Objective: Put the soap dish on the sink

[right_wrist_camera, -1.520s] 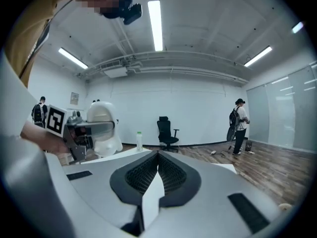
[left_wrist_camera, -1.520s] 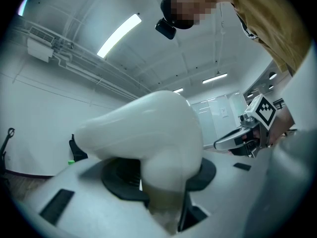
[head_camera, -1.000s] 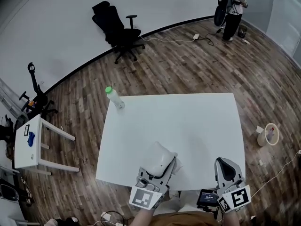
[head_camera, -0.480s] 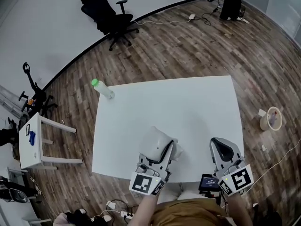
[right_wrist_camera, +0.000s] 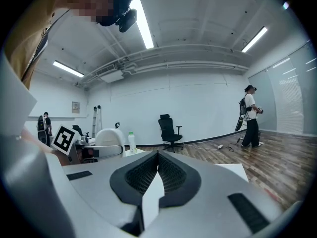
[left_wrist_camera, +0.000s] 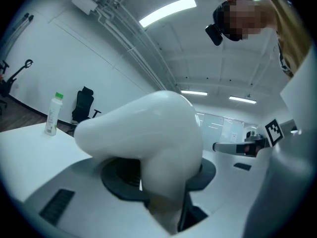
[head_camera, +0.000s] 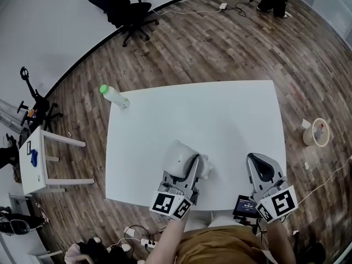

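White dish between fingers of grey left gripper, black-and-white square marker behind fingers, white table under fingers, green-capped pale bottle far ahead, black chair, brown plank floor

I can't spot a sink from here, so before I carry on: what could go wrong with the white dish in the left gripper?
1. The soap dish is smooth and rounded, and the left gripper pinches only its lower part, so it could slip or pivot.
2. It is close to the near edge of the table; a drop might reach the floor.
3. No sink shows in any view, so the target must be found first.
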Motion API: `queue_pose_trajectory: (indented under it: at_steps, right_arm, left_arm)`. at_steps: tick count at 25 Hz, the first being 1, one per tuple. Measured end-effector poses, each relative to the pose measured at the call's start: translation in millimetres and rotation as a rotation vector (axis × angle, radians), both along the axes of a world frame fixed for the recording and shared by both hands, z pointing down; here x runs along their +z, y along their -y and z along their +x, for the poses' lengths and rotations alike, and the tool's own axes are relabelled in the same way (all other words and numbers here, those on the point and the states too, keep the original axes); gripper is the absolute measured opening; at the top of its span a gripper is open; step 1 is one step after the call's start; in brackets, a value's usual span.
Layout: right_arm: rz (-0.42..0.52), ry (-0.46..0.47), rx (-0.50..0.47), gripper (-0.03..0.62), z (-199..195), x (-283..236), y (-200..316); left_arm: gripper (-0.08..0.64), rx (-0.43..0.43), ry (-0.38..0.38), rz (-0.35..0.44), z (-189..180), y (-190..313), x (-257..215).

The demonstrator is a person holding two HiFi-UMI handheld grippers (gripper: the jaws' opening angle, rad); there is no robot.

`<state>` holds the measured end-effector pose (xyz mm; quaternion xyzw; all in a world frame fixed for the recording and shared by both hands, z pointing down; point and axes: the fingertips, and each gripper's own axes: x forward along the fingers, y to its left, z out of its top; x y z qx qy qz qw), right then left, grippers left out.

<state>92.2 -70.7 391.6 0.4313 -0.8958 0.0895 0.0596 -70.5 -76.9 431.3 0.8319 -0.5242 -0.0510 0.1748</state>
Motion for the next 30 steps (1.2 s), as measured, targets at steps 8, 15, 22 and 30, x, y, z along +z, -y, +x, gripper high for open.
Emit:
queue_pose_trajectory:
  at_steps: [8, 15, 22, 30]
  right_arm:
    - [-0.032, -0.018, -0.025, 0.009, -22.3, 16.7, 2.6]
    - [-0.047, -0.026, -0.066, 0.009, -37.8, 26.0, 15.8]
    - [-0.061, -0.007, -0.082, 0.009, -44.9, 32.6, 17.3]
    - [-0.103, 0.005, -0.09, 0.009, -53.2, 40.5, 18.8]
  left_arm:
    - [0.17, -0.023, -0.1, -0.045, -10.7, 17.6, 16.9]
    - [0.17, -0.061, -0.14, -0.103, -23.4, 26.4, 35.4]
    - [0.17, -0.076, -0.173, -0.159, -24.0, 25.4, 56.4]
    - [0.17, -0.112, -0.223, -0.223, -26.4, 25.2, 77.8]
